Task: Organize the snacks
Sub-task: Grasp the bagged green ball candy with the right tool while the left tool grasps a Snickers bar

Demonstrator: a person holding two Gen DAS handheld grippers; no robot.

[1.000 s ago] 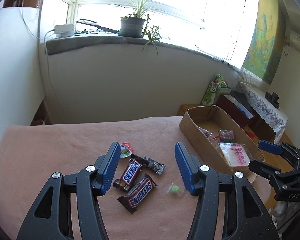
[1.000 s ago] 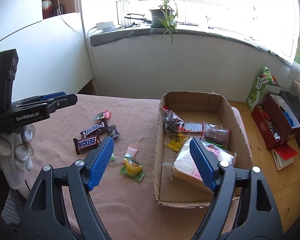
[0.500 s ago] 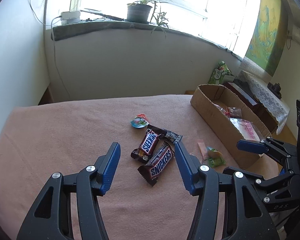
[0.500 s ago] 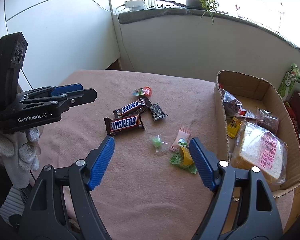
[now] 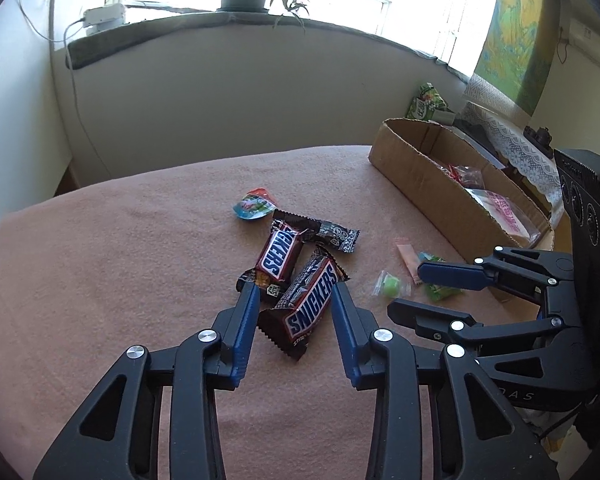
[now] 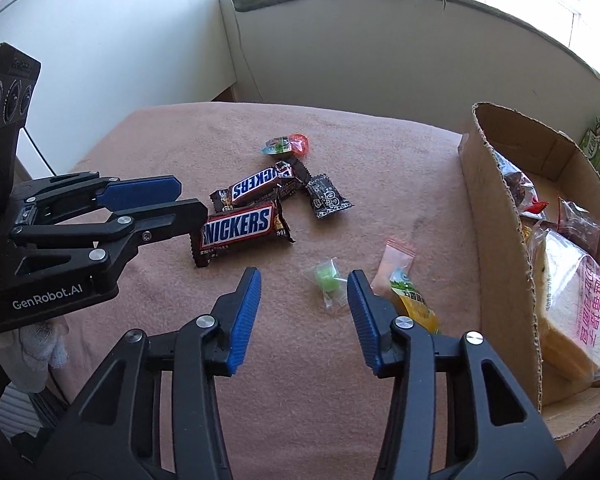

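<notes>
Both tongs, left (image 5: 294, 290) and right (image 6: 304, 276), angled down, jaws just narrowing.

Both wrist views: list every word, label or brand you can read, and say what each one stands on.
"SNICKERS": near Snickers bar, between the left claw's tips.
"SNICKERS", partly hidden: far Snickers bar.
"GenRobot.AI": left claw's body.
"DAS", partly cut off: right claw's body.
Pink Chinese characters: bread bag in the cardboard box; not legible to me.
Black candy wrapper, green-yellow sachet: print too small.

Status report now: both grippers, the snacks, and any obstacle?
Left gripper open, closing around near Snickers bar, no pinch yet. Right gripper open, closing, green candy between jaws, untouched. Cardboard box part filled. Nothing in the way.
</notes>
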